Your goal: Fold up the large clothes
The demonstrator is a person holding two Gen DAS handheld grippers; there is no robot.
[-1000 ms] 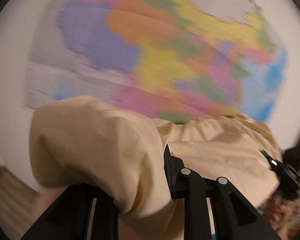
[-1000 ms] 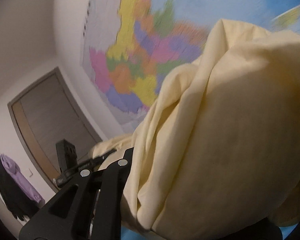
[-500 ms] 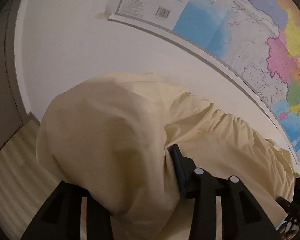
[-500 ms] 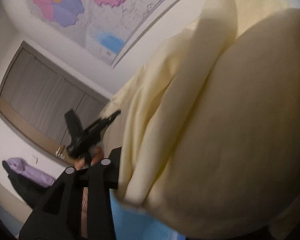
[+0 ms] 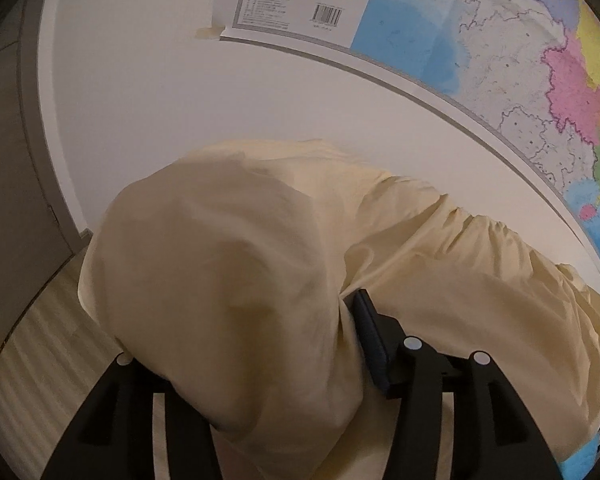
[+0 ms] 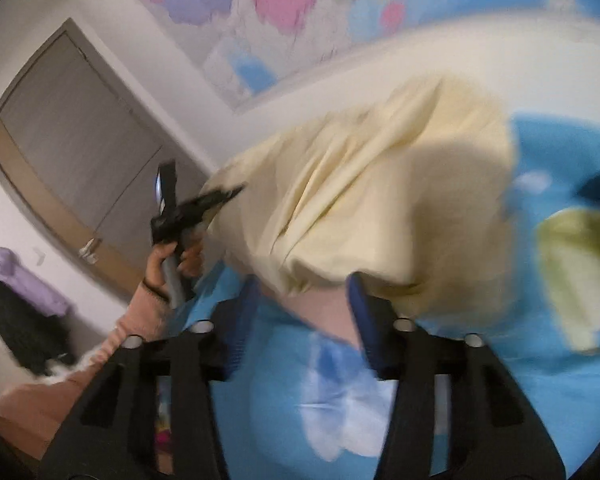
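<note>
Half a second ago the right claw (image 6: pixel 300 312) was buried in pale yellow cloth that filled most of its view; now its jaws stand apart with nothing between them, released, and the cream garment (image 6: pixel 372 200) sits beyond the tips, bunched from 10 to 2 o'clock in that view. A blue patterned bed cover (image 6: pixel 480 368) has come into sight under and around it, from 4 to 7 o'clock. The right view is blurred by motion, so finer detail cannot be told.

The left view has changed little: the cream garment (image 5: pixel 228 280) still drapes over the left claw (image 5: pixel 292 344), covering the finger at 7 o'clock, while the other finger (image 5: pixel 374 340) shows at 5 o'clock with cloth pinched against it. The claw is clenched on the garment.

In the right view, the left hand (image 6: pixel 172 264) sits at 9 o'clock, wrapped around the handle of its claw, tips pointing toward 2 o'clock into the edge of the cloth.

Behind, a wall map (image 5: pixel 520 60) spans 12 to 3 o'clock in the left view, and a grey door (image 6: pixel 68 152) stands at 10 o'clock in the right view.
</note>
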